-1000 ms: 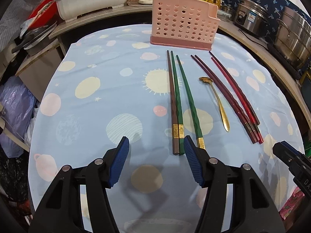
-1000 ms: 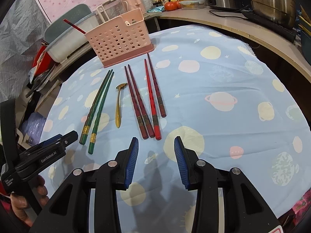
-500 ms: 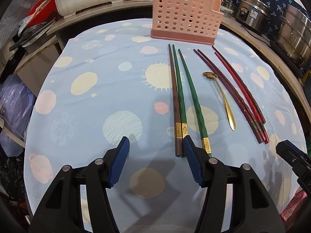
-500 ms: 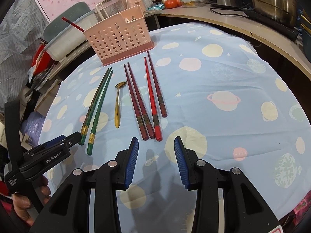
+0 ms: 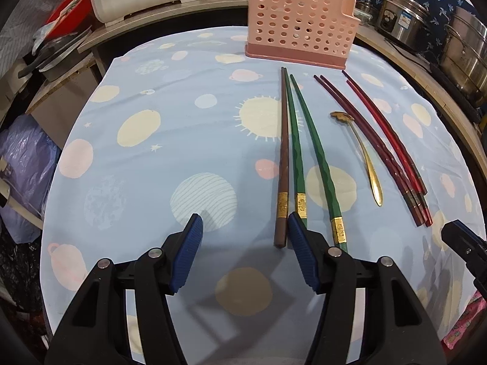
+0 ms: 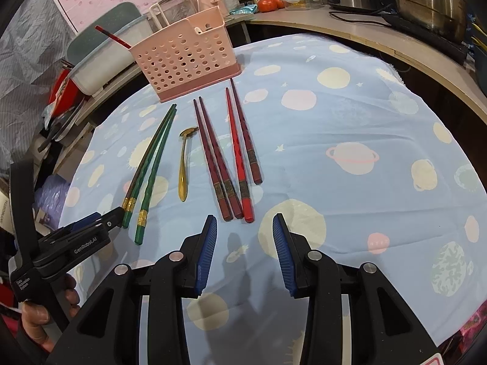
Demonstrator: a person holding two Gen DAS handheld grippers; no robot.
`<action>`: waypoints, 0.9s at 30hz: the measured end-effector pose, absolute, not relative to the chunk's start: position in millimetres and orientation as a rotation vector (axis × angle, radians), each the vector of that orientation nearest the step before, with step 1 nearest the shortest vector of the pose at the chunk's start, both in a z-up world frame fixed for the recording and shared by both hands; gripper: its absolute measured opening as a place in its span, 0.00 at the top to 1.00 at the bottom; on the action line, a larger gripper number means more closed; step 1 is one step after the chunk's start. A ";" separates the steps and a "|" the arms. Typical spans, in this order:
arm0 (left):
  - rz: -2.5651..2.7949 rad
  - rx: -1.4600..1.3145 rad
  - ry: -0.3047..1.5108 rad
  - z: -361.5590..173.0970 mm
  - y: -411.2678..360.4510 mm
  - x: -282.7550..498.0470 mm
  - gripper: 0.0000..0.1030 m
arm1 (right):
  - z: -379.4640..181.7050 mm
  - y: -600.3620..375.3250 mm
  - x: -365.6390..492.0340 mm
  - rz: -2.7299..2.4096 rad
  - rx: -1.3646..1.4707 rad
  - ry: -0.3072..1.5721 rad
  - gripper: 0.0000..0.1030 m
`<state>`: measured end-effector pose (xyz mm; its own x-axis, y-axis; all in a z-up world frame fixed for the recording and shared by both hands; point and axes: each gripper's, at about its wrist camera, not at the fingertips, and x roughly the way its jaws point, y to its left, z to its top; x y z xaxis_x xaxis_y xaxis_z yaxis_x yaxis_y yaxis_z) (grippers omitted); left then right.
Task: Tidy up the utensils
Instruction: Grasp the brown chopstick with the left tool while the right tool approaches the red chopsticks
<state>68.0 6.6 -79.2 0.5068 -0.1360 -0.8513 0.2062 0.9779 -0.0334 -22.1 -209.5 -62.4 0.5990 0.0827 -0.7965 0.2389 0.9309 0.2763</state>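
Utensils lying mid-desk, left to right: brown chopstick [image 5: 281, 164], green chopsticks [image 5: 307, 155], gold spoon [image 5: 366, 155], red chopsticks [image 5: 386, 149]. Left gripper [image 5: 243, 255] spread, empty; right gripper [image 6: 245, 251] likewise. Centre the near end between the pads before pinching.

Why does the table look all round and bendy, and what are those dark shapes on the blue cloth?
Left wrist view: the fisheye lens bows the tablecloth edges into curves; the left gripper casts grey shadows just below its fingers. Right wrist view: same bending, worst at the counter edge; the right gripper throws soft shadows too. The chopsticks look sharp, not blurry.
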 end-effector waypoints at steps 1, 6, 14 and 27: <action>-0.205 0.086 1.015 -79.7 4.5 67.7 0.47 | -62.3 -209.1 -21.9 -0.092 0.375 0.930 0.64; -0.206 0.100 1.011 -79.9 1.1 68.6 0.52 | -62.1 -209.9 -20.9 -0.094 0.375 0.931 0.64; -0.201 0.112 1.003 -79.2 2.1 70.4 0.68 | -62.7 -211.6 -19.0 -0.096 0.376 0.932 0.64; -0.189 0.116 1.006 -79.0 4.1 77.1 0.93 | -60.5 -223.5 7.0 -0.116 0.354 0.910 0.64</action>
<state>77.1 4.1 -79.0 0.5211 -0.1039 -0.8472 0.2102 0.9776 0.0094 7.0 -223.5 -60.5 0.6118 0.0509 -0.7894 0.2465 0.9360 0.2514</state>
